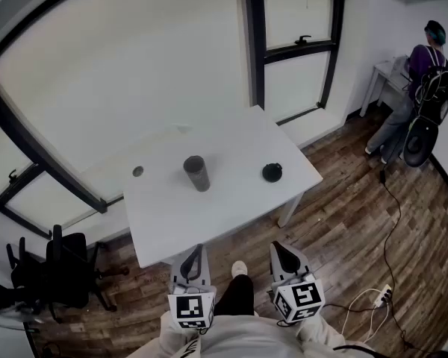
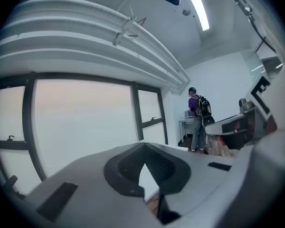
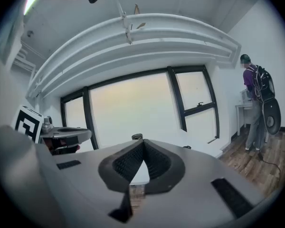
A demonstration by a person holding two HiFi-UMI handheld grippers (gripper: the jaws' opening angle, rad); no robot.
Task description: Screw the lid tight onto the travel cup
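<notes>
Well short of the table (image 1: 209,222), both tools hang low at the person's front, over the wooden floor (image 1: 343,222). The left gripper (image 1: 193,257) has its jaws pressed together and holds nothing; its own view shows the dark ribbed pads meeting at the tips, with only window and wall beyond. The right gripper (image 1: 283,256) is the same: jaws closed tip to tip, empty (the cup's rim just peeks over them in the right gripper view).

The travel cup (image 1: 196,173) stands upright near the middle of the white table, dark grey and open at the top. Its lid (image 1: 272,172) lies flat on the tabletop to the cup's right, well apart from it and nearer the table's right edge. A small round object (image 1: 137,171) sits to the cup's left, close to the table's left end; what it is I cannot tell.

Large windows (image 1: 134,73) run behind the table. At the far right a person (image 1: 422,80) with a black backpack stands at another desk, facing away. Dark office chairs (image 1: 56,271) sit at the lower left, and a power strip (image 1: 379,295) with cables lies on the floor at the lower right.
</notes>
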